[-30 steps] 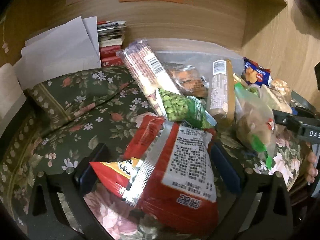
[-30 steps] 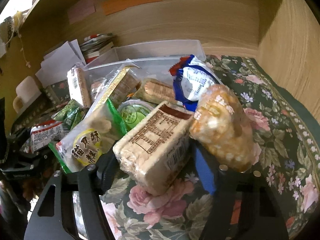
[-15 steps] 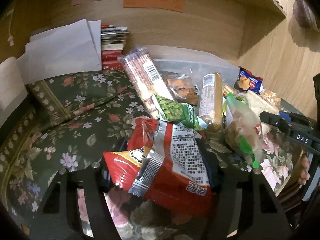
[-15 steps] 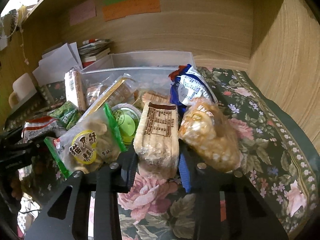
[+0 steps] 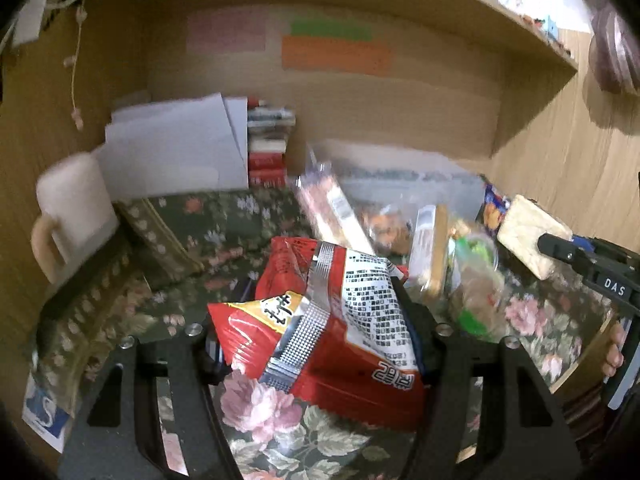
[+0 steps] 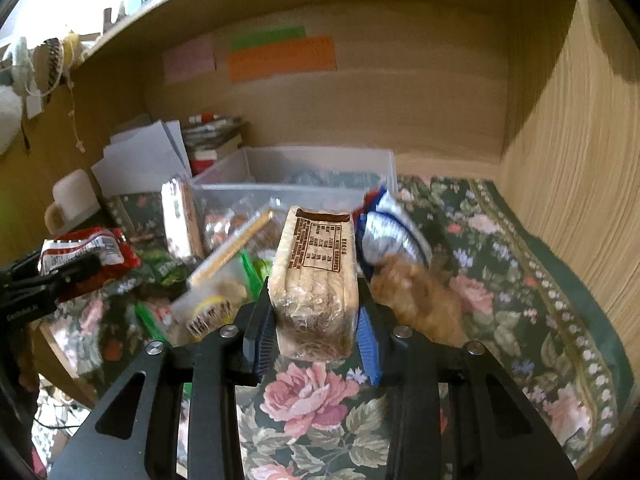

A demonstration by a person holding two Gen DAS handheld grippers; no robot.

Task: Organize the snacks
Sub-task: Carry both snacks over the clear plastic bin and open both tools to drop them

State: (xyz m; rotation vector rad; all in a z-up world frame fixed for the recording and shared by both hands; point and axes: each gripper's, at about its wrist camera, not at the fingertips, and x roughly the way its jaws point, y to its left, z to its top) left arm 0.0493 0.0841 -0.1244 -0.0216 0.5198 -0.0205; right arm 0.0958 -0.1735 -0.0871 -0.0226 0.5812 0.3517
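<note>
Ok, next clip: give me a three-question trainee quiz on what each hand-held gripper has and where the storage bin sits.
1. True or false: the left hand-held gripper is shut on the red foil snack bag.
2. What does the right hand-held gripper hold: A a green jelly cup, B the clear-wrapped pale cracker pack, C a white mug?
3. Fill in: the clear plastic storage bin stands ___ the snack pile, against the wooden back wall.

Key: 1 true; 2 B; 3 behind.
</note>
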